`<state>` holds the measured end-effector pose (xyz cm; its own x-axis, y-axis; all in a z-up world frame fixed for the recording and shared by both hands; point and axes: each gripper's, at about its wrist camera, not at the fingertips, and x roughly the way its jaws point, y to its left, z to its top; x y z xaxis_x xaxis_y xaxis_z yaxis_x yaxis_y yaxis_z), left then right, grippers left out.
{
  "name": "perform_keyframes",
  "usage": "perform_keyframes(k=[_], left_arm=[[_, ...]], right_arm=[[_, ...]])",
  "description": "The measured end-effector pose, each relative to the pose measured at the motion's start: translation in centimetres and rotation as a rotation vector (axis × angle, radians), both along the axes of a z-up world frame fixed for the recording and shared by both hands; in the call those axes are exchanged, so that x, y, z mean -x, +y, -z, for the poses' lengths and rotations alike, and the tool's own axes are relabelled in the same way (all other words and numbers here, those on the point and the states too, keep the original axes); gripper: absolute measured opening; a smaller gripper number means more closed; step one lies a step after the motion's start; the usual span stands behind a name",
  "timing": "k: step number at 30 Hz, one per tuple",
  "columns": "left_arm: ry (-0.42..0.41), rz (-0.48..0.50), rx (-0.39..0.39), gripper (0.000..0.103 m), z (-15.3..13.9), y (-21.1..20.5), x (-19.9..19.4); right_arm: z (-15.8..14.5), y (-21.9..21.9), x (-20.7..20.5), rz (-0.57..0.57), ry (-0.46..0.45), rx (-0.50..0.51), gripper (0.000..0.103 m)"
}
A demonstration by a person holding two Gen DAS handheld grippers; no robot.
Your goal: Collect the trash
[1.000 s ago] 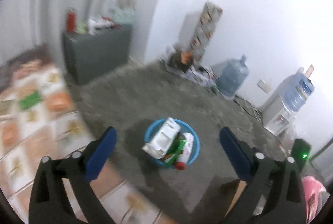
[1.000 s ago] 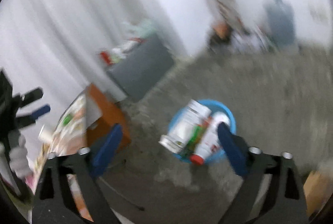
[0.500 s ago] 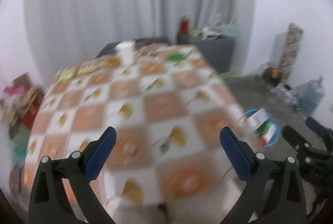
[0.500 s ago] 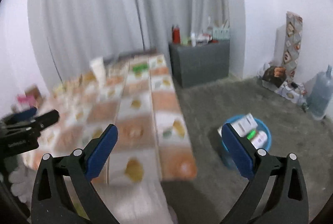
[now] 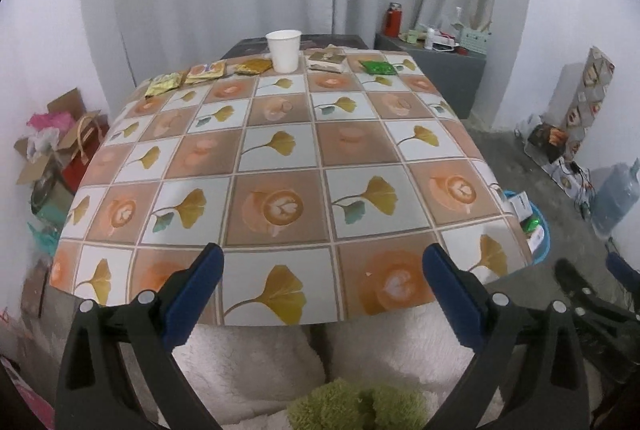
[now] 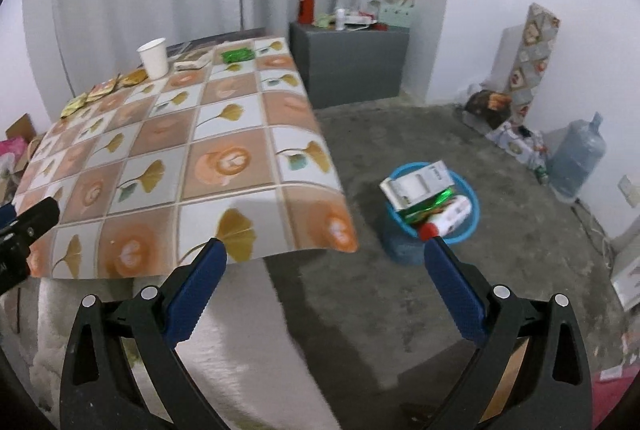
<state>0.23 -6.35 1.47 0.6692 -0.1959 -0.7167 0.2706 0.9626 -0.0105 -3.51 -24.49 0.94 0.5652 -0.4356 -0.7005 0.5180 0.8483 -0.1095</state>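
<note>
Blue basin (image 6: pixel 468 226) of trash sits on the floor right of the table (image 5: pixel 280 158); wrappers (image 5: pixel 376 67) and a cup (image 5: pixel 283 50) line its far edge. Left tongs (image 5: pixel 322 270) and right tongs (image 6: pixel 326 262) gape apart, empty.

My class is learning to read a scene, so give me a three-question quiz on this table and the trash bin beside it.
1. True or false: the white paper cup stands upright on the table.
2. Where is the blue bin? A) on the table B) on the floor C) on the grey cabinet
3. Fill in: the left claw is ____ and holds nothing.

Key: 1 true; 2 B; 3 open.
</note>
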Motion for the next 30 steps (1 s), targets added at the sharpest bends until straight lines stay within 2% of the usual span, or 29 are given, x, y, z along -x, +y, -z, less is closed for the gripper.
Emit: perform_keyframes(k=[6,14,30], left_arm=[[0.018,-0.035,-0.024,0.098,0.4,0.2,-0.5],[0.025,-0.081,0.004,0.098,0.1,0.3,-0.8],[0.05,-0.052,-0.008,0.098,0.6,-0.6,-0.8]], right_arm=[[0.1,-1.7,0.6,0.049,-0.006,0.016,0.095],[0.3,-2.5,0.8,0.051,-0.007,0.016,0.095],[0.8,-2.0,-0.3,0.008,-0.012,0.003,0.095]])
